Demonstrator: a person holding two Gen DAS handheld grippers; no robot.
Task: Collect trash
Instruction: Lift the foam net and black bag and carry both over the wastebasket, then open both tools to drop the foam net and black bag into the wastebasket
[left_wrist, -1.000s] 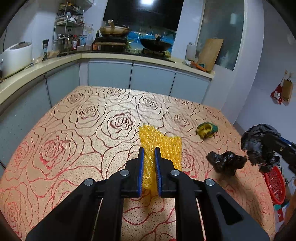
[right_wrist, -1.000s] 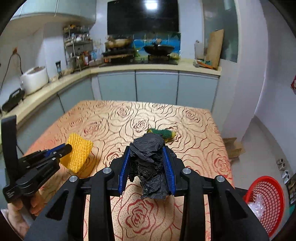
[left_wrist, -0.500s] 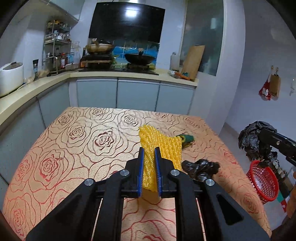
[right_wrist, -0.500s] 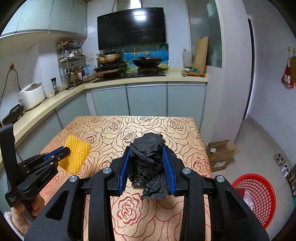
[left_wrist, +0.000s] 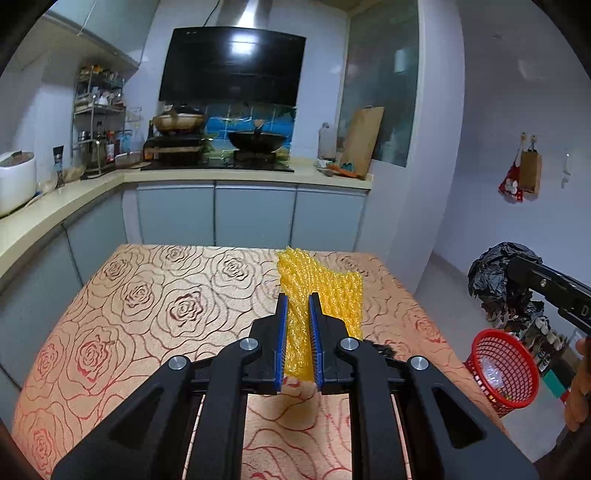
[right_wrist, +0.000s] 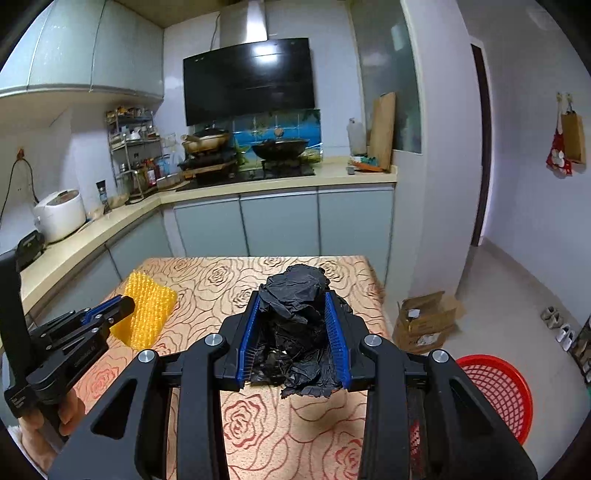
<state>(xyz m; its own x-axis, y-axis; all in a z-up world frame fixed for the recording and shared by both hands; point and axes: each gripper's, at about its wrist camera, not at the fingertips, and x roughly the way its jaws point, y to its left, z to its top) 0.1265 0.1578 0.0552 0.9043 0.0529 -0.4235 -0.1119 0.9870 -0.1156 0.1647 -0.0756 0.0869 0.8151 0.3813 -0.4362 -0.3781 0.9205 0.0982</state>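
Left wrist view, yellow foam net (left_wrist: 317, 295) pinched between left fingers (left_wrist: 281, 332), right fingers (right_wrist: 334, 332) clamping crumpled black bag (right_wrist: 293, 317)

Yellow foam net (left_wrist: 320, 295) pinched upright mid-frame between jaws; crumpled black plastic bag (right_wrist: 293, 325) clamped likewise; red mesh basket (right_wrist: 496, 387) lower right, on floor.
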